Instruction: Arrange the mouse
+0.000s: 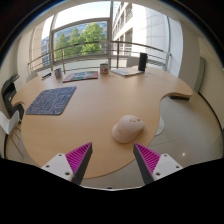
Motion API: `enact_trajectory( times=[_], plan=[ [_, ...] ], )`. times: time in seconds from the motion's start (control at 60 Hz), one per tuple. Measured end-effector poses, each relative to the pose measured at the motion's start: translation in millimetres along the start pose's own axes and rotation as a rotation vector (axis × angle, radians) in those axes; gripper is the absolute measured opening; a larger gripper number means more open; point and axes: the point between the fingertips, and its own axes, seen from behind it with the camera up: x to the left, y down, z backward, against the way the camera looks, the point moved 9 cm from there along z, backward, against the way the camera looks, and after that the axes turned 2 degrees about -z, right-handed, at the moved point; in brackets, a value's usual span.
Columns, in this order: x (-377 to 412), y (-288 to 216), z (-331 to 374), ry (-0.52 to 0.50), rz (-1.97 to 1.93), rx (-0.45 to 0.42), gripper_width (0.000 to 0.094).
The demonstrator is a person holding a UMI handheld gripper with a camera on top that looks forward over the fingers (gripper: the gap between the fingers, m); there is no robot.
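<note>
A beige computer mouse (127,128) lies on the light wooden table (100,110), just ahead of my fingers and a little toward the right one. A grey-blue mouse mat (51,99) lies farther off on the left of the table. My gripper (113,160) is open and empty, its pink-padded fingers (78,158) spread wide and held above the table's near edge, short of the mouse.
At the table's far side stand a white cup (58,72), a dark pad (81,75), a cup (103,69) and a laptop (130,68). A chair (10,100) stands at the left. The table's right side curves inward. Large windows lie beyond.
</note>
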Motion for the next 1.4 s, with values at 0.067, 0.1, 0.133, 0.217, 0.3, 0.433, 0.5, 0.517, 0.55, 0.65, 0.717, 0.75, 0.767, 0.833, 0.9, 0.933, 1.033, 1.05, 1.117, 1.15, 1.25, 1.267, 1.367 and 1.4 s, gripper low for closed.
enact_trajectory(
  times=[0.067, 0.1, 0.133, 0.217, 0.3, 0.433, 0.5, 0.517, 0.55, 0.65, 0.717, 0.75, 0.767, 0.833, 0.9, 0.933, 1.033, 1.05, 1.117, 1.15, 1.25, 1.267, 1.367, 1.4],
  plan=[
    [-17, -4, -24, 0.005, -0.024, 0.007, 0.0846],
    [-22, -6, -35, 0.001, -0.045, 0.013, 0.0844],
    [-27, -9, -45, -0.006, -0.066, 0.023, 0.0845],
    [-34, -23, -61, -0.020, -0.119, 0.009, 0.0850],
    [-40, -37, -75, -0.027, -0.143, 0.009, 0.0847],
    [-36, -50, -93, -0.034, -0.145, -0.004, 0.0817],
    [-29, -52, -100, -0.008, -0.110, -0.012, 0.0748],
    [-29, -52, -102, 0.001, -0.100, -0.015, 0.0726],
    [-30, -52, -106, 0.025, -0.076, -0.022, 0.0669],
    [-37, -56, -108, 0.035, -0.045, -0.044, 0.0538],
    [-35, -56, -108, 0.044, -0.038, -0.050, 0.0501],
    [-35, -55, -109, 0.046, -0.039, -0.053, 0.0480],
    [-35, -55, -109, 0.048, -0.041, -0.054, 0.0469],
    [-33, -56, -109, 0.059, -0.036, -0.045, 0.0438],
    [-35, -60, -106, 0.083, -0.053, -0.037, 0.0412],
    [-35, -65, -104, 0.099, -0.063, -0.040, 0.0411],
    [-40, -100, -84, 0.188, -0.076, -0.105, 0.0412],
    [-39, -108, -79, 0.202, -0.084, -0.123, 0.0412],
    [-36, -154, -59, 0.250, -0.116, -0.197, 0.0412],
    [-30, -181, -46, 0.265, -0.128, -0.244, 0.0411],
    [14, -262, -17, 0.260, -0.130, -0.407, 0.0410],
    [25, -274, -13, 0.251, -0.126, -0.432, 0.0413],
    [100, -335, -2, 0.167, -0.097, -0.539, 0.0410],
    [132, -343, -7, 0.123, -0.089, -0.548, 0.0410]
  ],
)
